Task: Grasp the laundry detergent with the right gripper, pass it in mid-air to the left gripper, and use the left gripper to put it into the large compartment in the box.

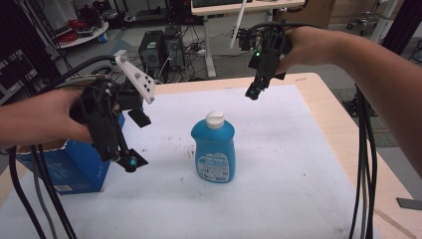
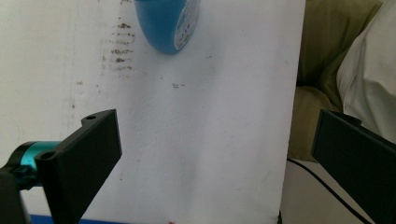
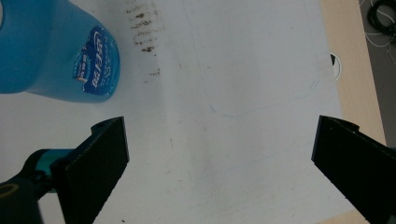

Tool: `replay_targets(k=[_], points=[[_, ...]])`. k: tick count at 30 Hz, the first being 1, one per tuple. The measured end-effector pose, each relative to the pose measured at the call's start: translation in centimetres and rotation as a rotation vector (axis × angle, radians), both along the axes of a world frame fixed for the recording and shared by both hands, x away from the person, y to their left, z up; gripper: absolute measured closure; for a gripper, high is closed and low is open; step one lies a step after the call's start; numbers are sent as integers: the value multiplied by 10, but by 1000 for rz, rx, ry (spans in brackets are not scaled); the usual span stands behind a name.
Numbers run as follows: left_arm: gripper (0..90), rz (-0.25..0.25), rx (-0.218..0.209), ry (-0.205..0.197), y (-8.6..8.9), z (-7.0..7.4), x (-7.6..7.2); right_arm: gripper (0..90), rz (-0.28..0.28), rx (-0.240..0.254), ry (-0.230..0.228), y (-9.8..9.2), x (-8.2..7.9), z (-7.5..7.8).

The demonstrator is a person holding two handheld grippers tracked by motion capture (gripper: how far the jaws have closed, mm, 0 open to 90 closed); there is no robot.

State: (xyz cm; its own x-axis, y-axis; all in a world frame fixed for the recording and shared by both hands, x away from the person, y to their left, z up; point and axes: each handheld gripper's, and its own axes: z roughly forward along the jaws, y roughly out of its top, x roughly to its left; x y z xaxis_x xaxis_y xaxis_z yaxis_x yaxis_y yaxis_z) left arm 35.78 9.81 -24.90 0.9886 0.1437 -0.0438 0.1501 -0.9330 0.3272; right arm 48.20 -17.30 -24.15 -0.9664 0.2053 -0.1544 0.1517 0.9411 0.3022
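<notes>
Both grippers, left gripper [image 1: 130, 162] and right gripper [image 1: 253, 92] (jaws wide apart), hold nothing above the bottle [image 1: 214, 148].

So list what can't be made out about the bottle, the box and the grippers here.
- Bottle label: print too small and blurred in the high view.
- Bottle top: cut off by the upper edge in the left gripper view; by the left edge in the right gripper view.
- Box: its contents and top are hidden behind the left gripper and hand.
- Right gripper: jaw gap hard to read in the high view, seen end-on.
</notes>
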Motion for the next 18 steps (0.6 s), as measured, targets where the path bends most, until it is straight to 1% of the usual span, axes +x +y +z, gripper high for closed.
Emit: replay_targets(k=[3, 5, 6, 8, 10, 11, 12, 13, 15, 18], points=[[17, 0, -7, 1, 0, -1, 0, 30, 4, 4, -2, 0, -2, 1], [17, -5, -1, -1, 0, -1, 2, 30, -2, 1, -1, 0, -4, 2], [17, -5, 0, -2, 1, -1, 2, 30, -4, -5, 5, 0, -4, 2], [17, -4, -1, -1, 2, -1, 2, 30, 2, 0, 18, 0, -5, 2], [17, 0, -5, -11, 3, -1, 2, 30, -12, 14, 22, -1, -6, 3], [17, 3, -8, -11, 3, -1, 2, 30, -27, 19, 34, -2, -8, 4], [17, 3, -8, -11, 3, -1, 2, 30, -27, 19, 34, -2, -8, 4], [17, -2, -11, -21, 4, 0, 1, 30, -32, 26, 36, -3, -10, 5], [17, 1, -16, -28, 5, 1, 1, 30, -34, 34, 30, -5, -17, 7], [17, 13, -16, -17, 5, 0, 2, 30, -49, 48, 28, -9, -23, 8]])
